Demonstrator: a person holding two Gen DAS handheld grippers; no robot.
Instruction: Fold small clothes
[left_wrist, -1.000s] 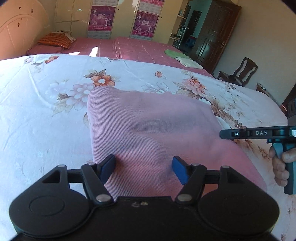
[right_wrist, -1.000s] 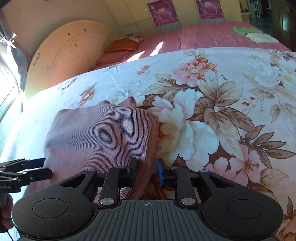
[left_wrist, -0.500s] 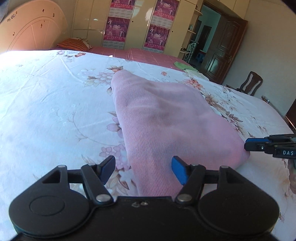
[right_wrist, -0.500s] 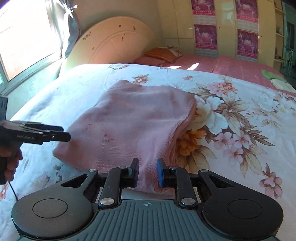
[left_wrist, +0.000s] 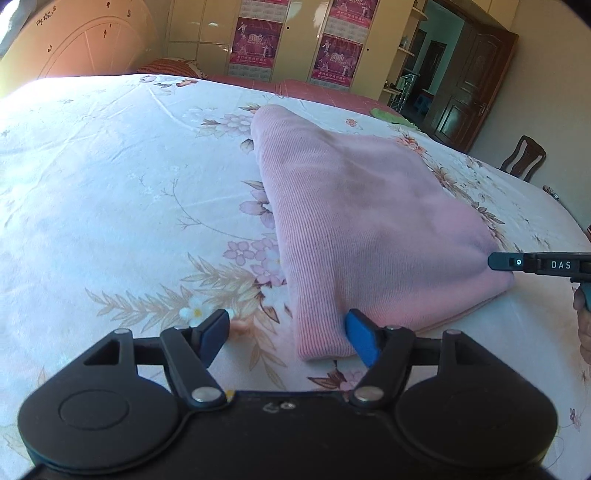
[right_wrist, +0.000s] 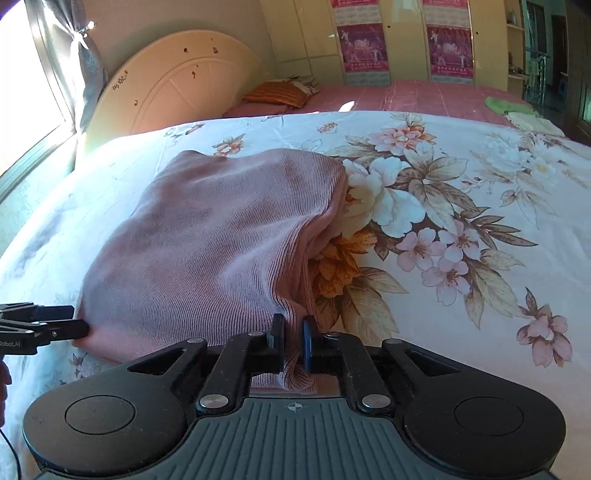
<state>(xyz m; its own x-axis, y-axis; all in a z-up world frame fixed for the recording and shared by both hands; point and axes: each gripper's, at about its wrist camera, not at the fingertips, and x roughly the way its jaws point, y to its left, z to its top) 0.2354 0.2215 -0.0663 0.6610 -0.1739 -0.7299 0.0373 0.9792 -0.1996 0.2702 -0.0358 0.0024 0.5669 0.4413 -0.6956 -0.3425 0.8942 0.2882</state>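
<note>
Right wrist view: the pink garment (right_wrist: 221, 240) is spread across the frame's centre on the floral bedsheet (right_wrist: 461, 192), and the right gripper (right_wrist: 293, 343) is closing on its near corner, cloth pinched between the jaws. In the left wrist view, the left gripper (left_wrist: 288, 336) is opening, its pads (left_wrist: 364, 338) straddling the other corner at lower centre without pressing. Both corners should be firmly held before any lift, and raised evenly.

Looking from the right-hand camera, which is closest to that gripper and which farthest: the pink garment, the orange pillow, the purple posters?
1. Pink garment: between the closing right gripper jaws.
2. Orange pillow: far bed, by the headboard.
3. Purple posters: back wall cabinets.
</note>
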